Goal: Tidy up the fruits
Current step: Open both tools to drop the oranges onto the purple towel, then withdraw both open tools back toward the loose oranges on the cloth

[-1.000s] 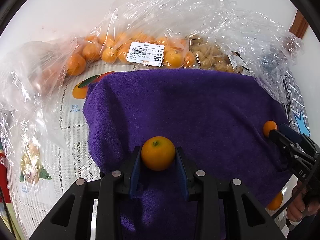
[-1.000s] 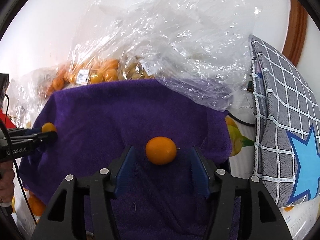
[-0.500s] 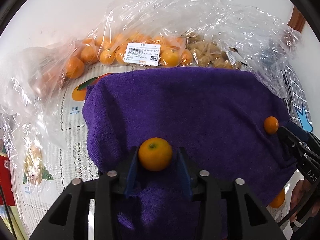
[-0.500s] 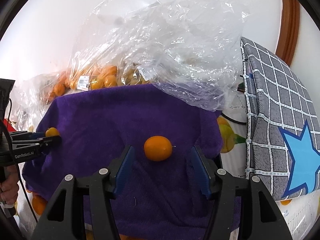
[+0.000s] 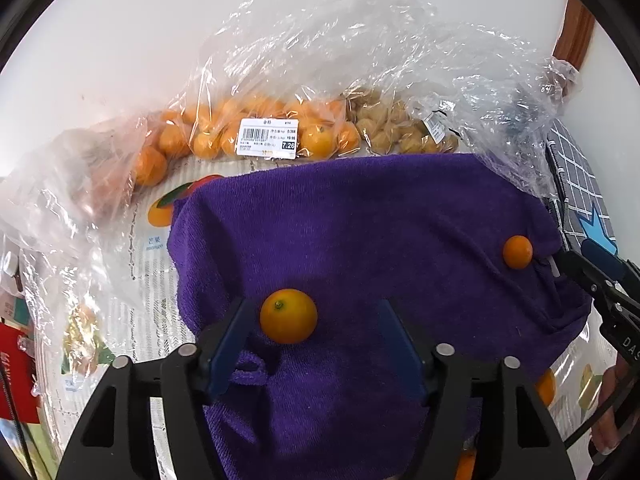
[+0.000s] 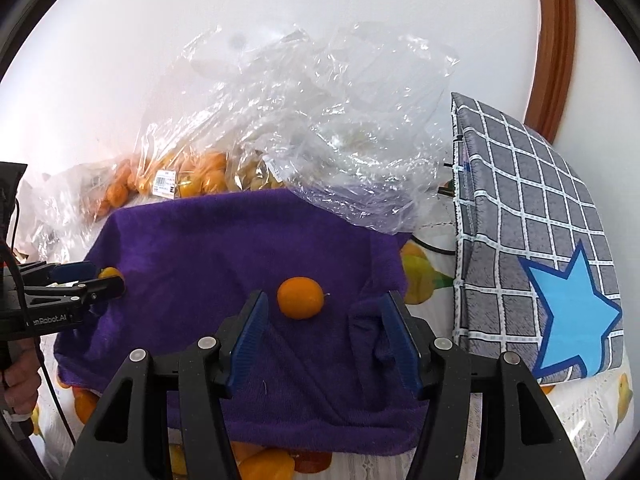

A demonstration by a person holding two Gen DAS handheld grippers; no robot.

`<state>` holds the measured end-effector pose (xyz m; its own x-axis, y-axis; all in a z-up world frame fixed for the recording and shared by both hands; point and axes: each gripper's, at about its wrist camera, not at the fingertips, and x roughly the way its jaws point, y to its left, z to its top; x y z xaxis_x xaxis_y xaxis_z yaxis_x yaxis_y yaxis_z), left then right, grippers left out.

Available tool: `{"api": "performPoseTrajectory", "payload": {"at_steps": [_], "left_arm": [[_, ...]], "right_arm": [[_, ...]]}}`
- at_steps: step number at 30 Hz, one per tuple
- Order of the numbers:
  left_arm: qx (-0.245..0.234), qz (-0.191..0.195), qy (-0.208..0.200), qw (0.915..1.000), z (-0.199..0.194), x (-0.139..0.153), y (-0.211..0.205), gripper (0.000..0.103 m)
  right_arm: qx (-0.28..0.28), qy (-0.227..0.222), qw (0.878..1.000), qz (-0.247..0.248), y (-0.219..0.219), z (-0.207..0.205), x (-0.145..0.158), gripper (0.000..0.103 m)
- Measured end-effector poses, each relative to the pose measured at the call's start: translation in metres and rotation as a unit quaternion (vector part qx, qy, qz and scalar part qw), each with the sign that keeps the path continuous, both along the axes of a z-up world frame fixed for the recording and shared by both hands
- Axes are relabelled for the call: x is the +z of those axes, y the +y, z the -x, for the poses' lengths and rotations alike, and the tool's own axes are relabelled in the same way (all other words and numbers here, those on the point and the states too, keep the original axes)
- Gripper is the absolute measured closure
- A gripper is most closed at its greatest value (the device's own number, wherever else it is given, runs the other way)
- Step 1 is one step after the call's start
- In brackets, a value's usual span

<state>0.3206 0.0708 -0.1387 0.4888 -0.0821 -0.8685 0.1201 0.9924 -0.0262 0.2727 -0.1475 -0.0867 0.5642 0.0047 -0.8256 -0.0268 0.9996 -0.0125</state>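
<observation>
The left tongs [image 5: 316, 332] are opening, their pads clear of the kumquat [image 5: 288, 316] lying between them on the purple towel [image 5: 360, 220]. The right tongs [image 6: 326, 328] stand open around a second kumquat [image 6: 300, 297], touching nothing. Both fruits sit near the towel's side edges; its middle is bare. Behind its far edge lie clear bags of kumquats [image 5: 256, 136]; a grey checked cloth [image 6: 532, 216] borders the right.
</observation>
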Motion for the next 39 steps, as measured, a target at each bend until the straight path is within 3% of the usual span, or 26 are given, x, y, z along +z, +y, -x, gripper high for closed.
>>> {"api": "performPoseTrajectory", "payload": {"at_steps": [4, 14, 31, 39], "left_arm": [[0.001, 0.001, -0.004, 1.0000, 0.003, 0.006, -0.001, 0.030], [-0.001, 0.012, -0.022, 0.9997, 0.011, 0.020, -0.007, 0.028], [-0.008, 0.002, -0.095, 0.9954, 0.039, 0.061, -0.014, 0.028], [-0.009, -0.002, -0.128, 0.9917, 0.055, 0.078, -0.023, 0.029]], "right_arm": [[-0.002, -0.002, 1.000, 0.001, -0.001, 0.004, 0.004, 0.044], [-0.001, 0.009, 1.000, 0.006, -0.005, 0.020, 0.005, 0.044], [0.012, 0.019, 1.000, 0.011, -0.006, 0.065, 0.011, 0.044], [0.018, -0.003, 1.000, 0.012, -0.003, 0.089, 0.021, 0.044]]}}
